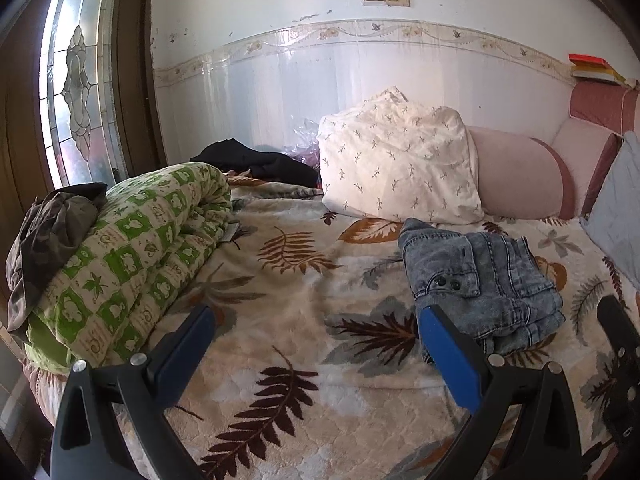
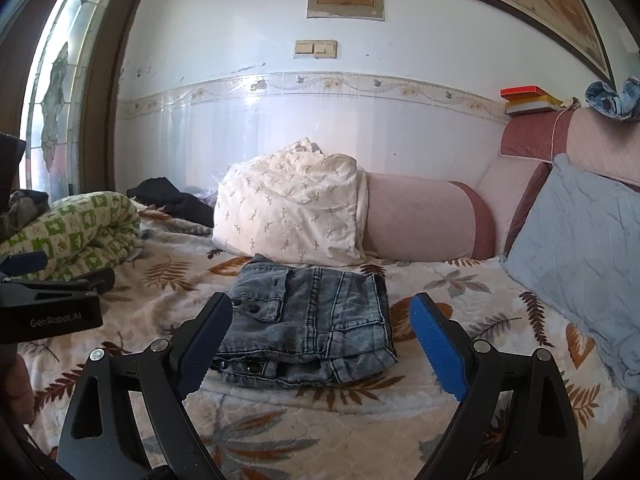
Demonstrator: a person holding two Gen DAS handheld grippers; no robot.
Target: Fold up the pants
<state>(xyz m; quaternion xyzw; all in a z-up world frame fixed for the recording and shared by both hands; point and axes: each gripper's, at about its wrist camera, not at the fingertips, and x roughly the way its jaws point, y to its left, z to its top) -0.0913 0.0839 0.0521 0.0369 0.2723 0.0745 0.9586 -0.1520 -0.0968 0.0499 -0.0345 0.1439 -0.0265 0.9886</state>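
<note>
Grey-blue denim pants [image 2: 316, 320] lie folded in a compact stack on the leaf-patterned bed blanket [image 2: 280, 420]. In the left wrist view the pants [image 1: 480, 284] sit to the right of my left gripper [image 1: 316, 316], which is open and empty, its right finger just in front of the stack's left edge. My right gripper [image 2: 320, 312] is open and empty, held just in front of the stack with a finger on either side. The left gripper's body [image 2: 48, 308] shows at the left of the right wrist view.
A rolled green-and-white quilt [image 1: 132, 256] with dark clothes on it lies at the left. A white patterned pillow [image 1: 396, 164] and pink bolster [image 1: 516, 172] lie against the wall. A blue-grey cushion [image 2: 580, 248] leans at the right. A black garment [image 1: 260, 160] lies behind.
</note>
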